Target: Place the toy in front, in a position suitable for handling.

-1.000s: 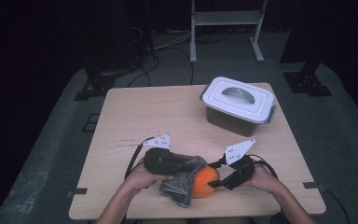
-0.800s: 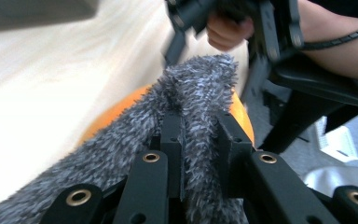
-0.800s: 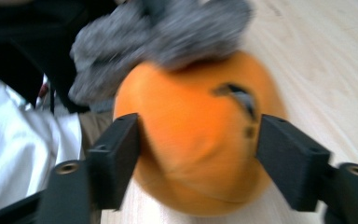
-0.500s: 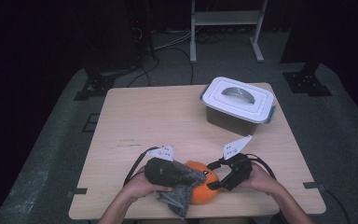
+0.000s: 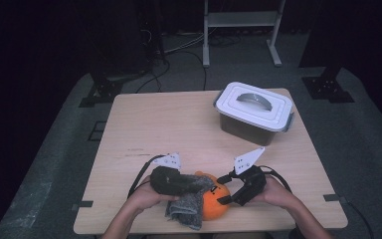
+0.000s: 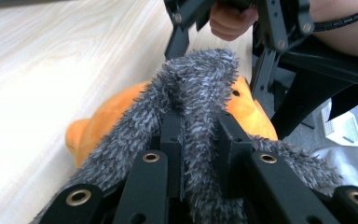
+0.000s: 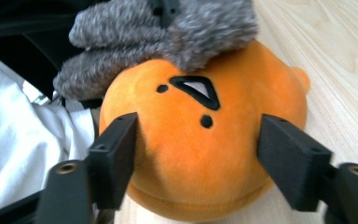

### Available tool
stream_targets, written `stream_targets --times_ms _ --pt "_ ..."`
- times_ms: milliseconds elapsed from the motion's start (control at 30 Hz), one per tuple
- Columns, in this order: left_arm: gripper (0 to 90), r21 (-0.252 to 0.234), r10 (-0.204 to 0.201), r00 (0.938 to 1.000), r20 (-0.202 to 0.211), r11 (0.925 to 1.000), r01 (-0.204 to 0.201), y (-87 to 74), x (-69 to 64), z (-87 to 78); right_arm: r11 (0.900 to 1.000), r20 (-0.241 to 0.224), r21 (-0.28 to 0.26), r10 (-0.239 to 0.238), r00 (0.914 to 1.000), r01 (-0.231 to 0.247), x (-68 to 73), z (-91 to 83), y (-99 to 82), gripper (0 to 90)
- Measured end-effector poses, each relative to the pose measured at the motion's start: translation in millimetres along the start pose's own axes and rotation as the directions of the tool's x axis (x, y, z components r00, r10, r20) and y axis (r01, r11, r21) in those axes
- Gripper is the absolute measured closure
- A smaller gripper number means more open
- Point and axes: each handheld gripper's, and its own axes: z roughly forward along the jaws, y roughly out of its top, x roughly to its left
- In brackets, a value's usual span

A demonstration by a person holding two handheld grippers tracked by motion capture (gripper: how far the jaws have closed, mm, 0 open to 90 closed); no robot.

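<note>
An orange plush toy (image 5: 215, 203) with a small stitched face (image 7: 193, 91) lies near the table's front edge. A grey fuzzy cloth (image 5: 185, 208) is draped over its top (image 7: 168, 28). My left gripper (image 5: 199, 185) is shut on a fold of this cloth (image 6: 200, 93), which stands pinched between its jaws (image 6: 200, 126). From the right, my right gripper (image 5: 224, 190) straddles the toy, its jaws wide apart and one pad against each flank (image 7: 198, 140). These jaws have just been closing on the toy.
A grey box with a white handled lid (image 5: 253, 104) stands at the back right of the wooden table (image 5: 169, 124). Cables trail from both grippers across the front. A person's white clothing (image 7: 14, 140) is just past the near edge.
Both hands have drifted slightly toward the near edge with the toy and cloth between them. The left gripper's hold on the cloth is unchanged.
</note>
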Motion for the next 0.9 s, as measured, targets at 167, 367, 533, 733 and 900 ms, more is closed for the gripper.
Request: stream_targets --times_ms 167,367,533,733,900 --pt "75.2 0.005 0.010 0.9999 0.006 0.9999 -0.010 -2.2 -4.4 -1.6 0.9995 0.006 0.018 0.026 0.9997 -0.026 4.3 -0.3 -1.3 22.1" --pt "75.3 -0.007 0.013 0.9999 0.011 0.9999 -0.013 -0.6 -6.7 0.7 0.9983 0.009 0.059 -0.001 1.0000 0.000 4.9 8.9 -0.6 38.5" --pt "75.3 -0.049 0.020 0.9996 -0.021 0.9986 -0.021 13.6 -2.7 -8.1 0.9982 0.022 0.020 -0.057 0.9981 0.057 0.8 8.7 7.7 51.5" --pt "75.3 -0.034 0.030 0.9980 -0.056 0.9989 -0.032 14.8 5.2 -7.5 0.9948 0.033 0.022 -0.100 0.9944 0.100 1.1 10.1 12.6 52.7" --pt "75.4 -0.054 -0.014 0.9969 -0.077 0.9985 0.010 -4.2 12.9 -16.9 0.9956 0.038 0.016 -0.093 0.9949 0.093 -1.0 0.9 4.3 54.1"
